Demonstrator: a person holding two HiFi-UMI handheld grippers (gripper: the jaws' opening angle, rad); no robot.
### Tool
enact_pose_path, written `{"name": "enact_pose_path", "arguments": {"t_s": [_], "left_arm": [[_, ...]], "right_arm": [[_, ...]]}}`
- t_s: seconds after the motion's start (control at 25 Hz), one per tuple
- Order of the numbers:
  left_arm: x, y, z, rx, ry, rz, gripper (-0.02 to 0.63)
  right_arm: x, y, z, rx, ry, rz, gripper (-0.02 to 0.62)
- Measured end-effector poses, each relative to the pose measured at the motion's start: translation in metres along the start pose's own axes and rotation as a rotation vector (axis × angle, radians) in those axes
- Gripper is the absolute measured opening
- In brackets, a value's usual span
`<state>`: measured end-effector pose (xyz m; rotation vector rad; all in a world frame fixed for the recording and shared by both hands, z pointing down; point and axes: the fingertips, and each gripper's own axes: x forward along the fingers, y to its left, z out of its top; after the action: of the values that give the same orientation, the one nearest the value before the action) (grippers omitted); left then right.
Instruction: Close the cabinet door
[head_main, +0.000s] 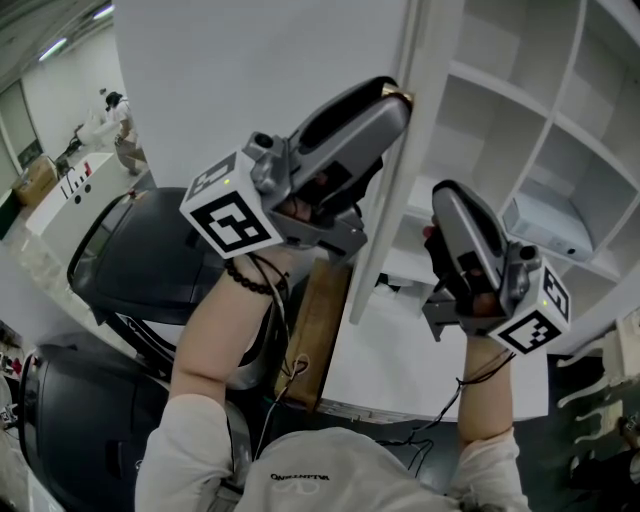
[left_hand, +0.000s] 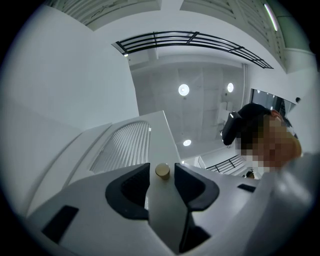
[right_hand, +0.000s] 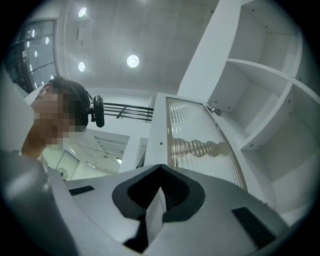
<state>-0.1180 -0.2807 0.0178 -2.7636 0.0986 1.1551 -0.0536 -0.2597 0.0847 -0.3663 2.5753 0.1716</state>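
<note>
Cabinet door (right_hand: 200, 145): standing open, swung out edge-on from the cabinet, ribbed glass panel in a white frame. It rises ahead of and above both sets of jaws. Cabinet shelves (head_main: 520, 120) are fully exposed, off to the right of the right jaws. A small white box (head_main: 545, 225) sits on one shelf.

Left gripper (head_main: 388, 102): angled upward, tips at the door's free edge. The jaws stand apart. The brass knob (left_hand: 162, 171) sits right between the tips, with a thin gap on each side, so the pads are not pressing on it. The white door frame fills the slot behind the knob. The ribbed glass runs up and to the left of the jaws.

Right gripper (head_main: 447, 200): also angled upward, just right of the door's edge and apart from it, in front of the open shelves. The jaws are closed, tips meeting. A pale sliver shows in the slot behind the tips; I cannot tell what it is. Nothing looks held.

Progress, as judged: early. The door has not started toward the cabinet, so no part of the closing is done. The left jaws look lined up for the knob, but the grip is not made. What is left is to close on the knob or frame, swing the door across the shelves, seat it flush against the cabinet front and release. The right gripper appears idle, with no clear role.
</note>
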Motion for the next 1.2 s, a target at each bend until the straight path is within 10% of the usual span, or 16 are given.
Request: {"name": "enact_pose_path", "arguments": {"t_s": [0.64,1.2], "left_arm": [[0.008,-0.006,-0.008,-0.015,-0.044,0.012,0.078],[0.053,-0.02,-0.048,0.132,0.055,0.072,0.075]], "right_arm": [[-0.03,-0.012,0.006,0.025,-0.016,-0.045,0.009],[-0.086,-0.042,0.033,-0.107,0.001,-0.198,0.009]]}}
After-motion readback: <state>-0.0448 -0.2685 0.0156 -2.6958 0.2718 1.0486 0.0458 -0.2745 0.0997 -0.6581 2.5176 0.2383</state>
